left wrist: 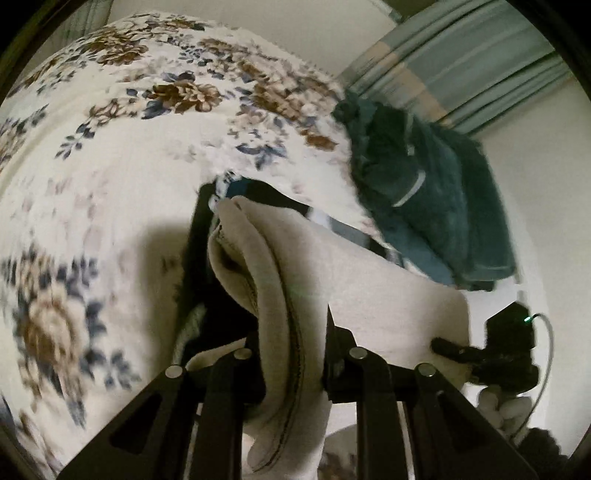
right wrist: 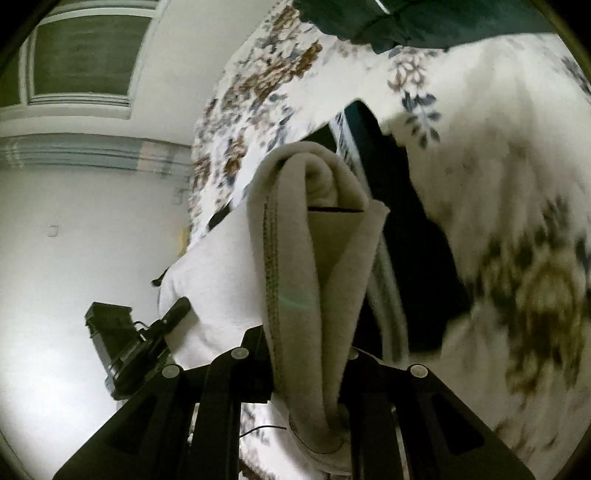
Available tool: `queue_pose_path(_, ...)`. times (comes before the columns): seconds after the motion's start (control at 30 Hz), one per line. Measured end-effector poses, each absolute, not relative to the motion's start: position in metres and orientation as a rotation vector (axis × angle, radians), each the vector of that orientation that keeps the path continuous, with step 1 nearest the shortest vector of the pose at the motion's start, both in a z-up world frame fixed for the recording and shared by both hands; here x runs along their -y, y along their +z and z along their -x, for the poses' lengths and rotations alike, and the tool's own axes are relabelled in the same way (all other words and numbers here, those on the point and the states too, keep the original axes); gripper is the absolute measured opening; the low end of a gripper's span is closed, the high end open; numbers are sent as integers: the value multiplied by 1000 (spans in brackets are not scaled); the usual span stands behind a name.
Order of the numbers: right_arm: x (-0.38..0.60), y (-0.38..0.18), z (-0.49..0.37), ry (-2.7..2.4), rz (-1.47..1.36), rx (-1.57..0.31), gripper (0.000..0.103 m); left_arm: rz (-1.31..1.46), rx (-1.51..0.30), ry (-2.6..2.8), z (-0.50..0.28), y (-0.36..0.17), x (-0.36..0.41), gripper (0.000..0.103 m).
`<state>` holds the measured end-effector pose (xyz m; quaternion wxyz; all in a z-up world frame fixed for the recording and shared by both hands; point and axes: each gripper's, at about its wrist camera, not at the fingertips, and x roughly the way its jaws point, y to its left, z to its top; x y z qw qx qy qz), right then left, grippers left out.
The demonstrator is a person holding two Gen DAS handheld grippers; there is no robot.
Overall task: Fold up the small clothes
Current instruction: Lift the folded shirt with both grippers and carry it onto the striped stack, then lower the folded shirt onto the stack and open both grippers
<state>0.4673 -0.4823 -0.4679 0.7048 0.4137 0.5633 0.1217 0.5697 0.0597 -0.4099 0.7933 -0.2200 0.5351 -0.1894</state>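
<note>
My left gripper [left wrist: 291, 354] is shut on a bunched hem of a beige garment [left wrist: 369, 273], lifted above the floral bed cover [left wrist: 110, 155]. My right gripper [right wrist: 310, 354] is shut on another bunched edge of the same beige garment [right wrist: 288, 229]. The cloth stretches between the two grippers. The right gripper shows in the left wrist view [left wrist: 465, 352] at the garment's far edge, and the left gripper shows in the right wrist view [right wrist: 173, 314]. A dark garment with striped trim [left wrist: 236, 192] lies under the beige one on the bed.
A dark teal garment [left wrist: 436, 206] lies heaped on the bed's far side, also in the right wrist view [right wrist: 406, 22]. Striped curtains [left wrist: 461, 62] and a white wall stand behind. A window [right wrist: 81, 55] is in the right wrist view.
</note>
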Motion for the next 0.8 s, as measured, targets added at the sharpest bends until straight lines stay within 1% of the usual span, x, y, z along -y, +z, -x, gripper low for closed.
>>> queue_pose_path(0.07,482,-475,-483,248,-870,-1279,17,397,-1198,-360,-585,-425,-53,19)
queue_pose_path(0.13,480,-483,-491,223,-812,-1323,19,366,-1215,-340,-590,-431,-51,23)
queue_pose_path(0.17,477,-484,-493,203,-761,-1343,25,339,-1210,-321,-590,-429,-50,33)
queue_pose_path(0.2,475,-485,-494,187,-713,-1356,35,319,-1205,-298,-589,-426,-50,41)
queue_pose_path(0.23,473,-486,-495,165,-667,-1368,41,302,-1194,-270,-586,-423,-51,45)
queue_pose_path(0.27,470,-484,-493,133,-607,-1377,52,282,-1179,-245,-583,-420,-51,49)
queue_pose_path(0.3,468,-479,-488,100,-547,-1379,56,268,-1159,-223,-579,-416,-51,49)
queue_pose_path(0.33,463,-474,-486,56,-466,-1381,57,247,-1124,-188,-573,-410,-52,49)
queue_pose_path(0.37,461,-472,-484,26,-420,-1383,63,232,-1099,-169,-568,-407,-52,49)
queue_pose_path(0.4,457,-470,-480,-13,-369,-1394,76,204,-1071,-142,-562,-402,-51,55)
queue_pose_path(0.43,454,-468,-475,-49,-324,-1400,82,157,-1052,-109,-555,-398,-48,65)
queue_pose_path(0.47,450,-467,-468,-96,-271,-1402,96,136,-1050,-100,-550,-396,-45,92)
queue_pose_path(0.5,444,-464,-459,-145,-208,-1399,103,118,-1053,-91,-546,-395,-43,103)
queue_pose_path(0.57,436,-459,-443,-205,-140,-1390,103,98,-1052,-78,-530,-391,-37,103)
queue_pose_path(0.7,422,-437,-408,-268,-100,-1357,103,22,-1067,-35,-501,-379,-24,103)
queue_pose_path(0.8,414,-403,-382,-300,-78,-1305,103,-22,-1064,-22,-479,-360,-14,103)
